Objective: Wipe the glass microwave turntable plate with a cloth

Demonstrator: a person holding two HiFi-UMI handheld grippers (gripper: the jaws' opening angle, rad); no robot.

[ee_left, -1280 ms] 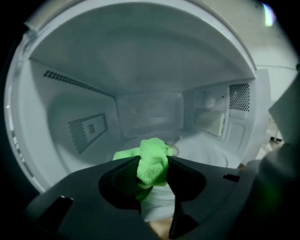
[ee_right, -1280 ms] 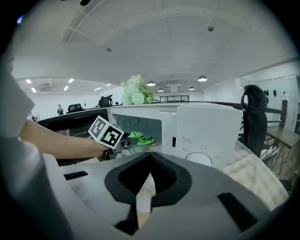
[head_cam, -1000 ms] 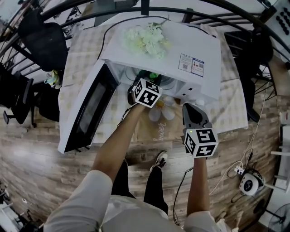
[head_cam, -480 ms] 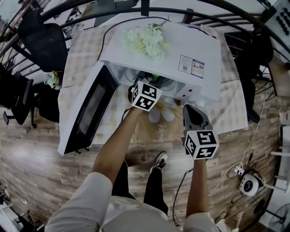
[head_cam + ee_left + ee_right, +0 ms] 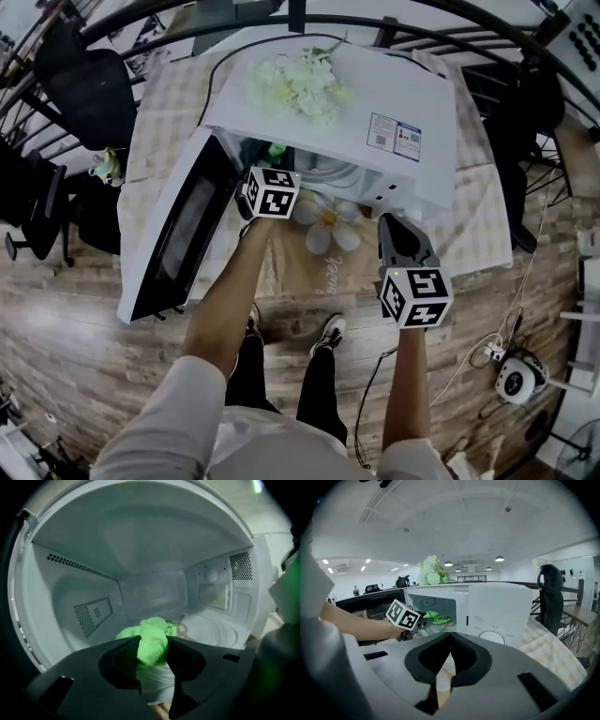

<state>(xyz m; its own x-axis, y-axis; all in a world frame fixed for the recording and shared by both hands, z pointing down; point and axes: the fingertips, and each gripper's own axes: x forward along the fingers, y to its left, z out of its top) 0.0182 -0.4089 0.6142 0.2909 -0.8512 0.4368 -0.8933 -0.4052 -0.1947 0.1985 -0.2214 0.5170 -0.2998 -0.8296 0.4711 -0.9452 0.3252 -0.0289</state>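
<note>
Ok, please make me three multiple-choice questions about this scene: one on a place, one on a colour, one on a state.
1. Where do the flowers lie?
A. on top of the microwave
B. inside the microwave
C. on the floor

2. What colour is the cloth?
A. blue
B. green
C. red

3. In what state is the microwave door?
A. shut
B. taken off
C. open

Answers:
1 A: the head view shows them resting on the white top.
2 B: the cloth clamped in the left gripper is bright green.
3 C: the microwave door stands out to the left, and the cavity is bare to view.
</note>
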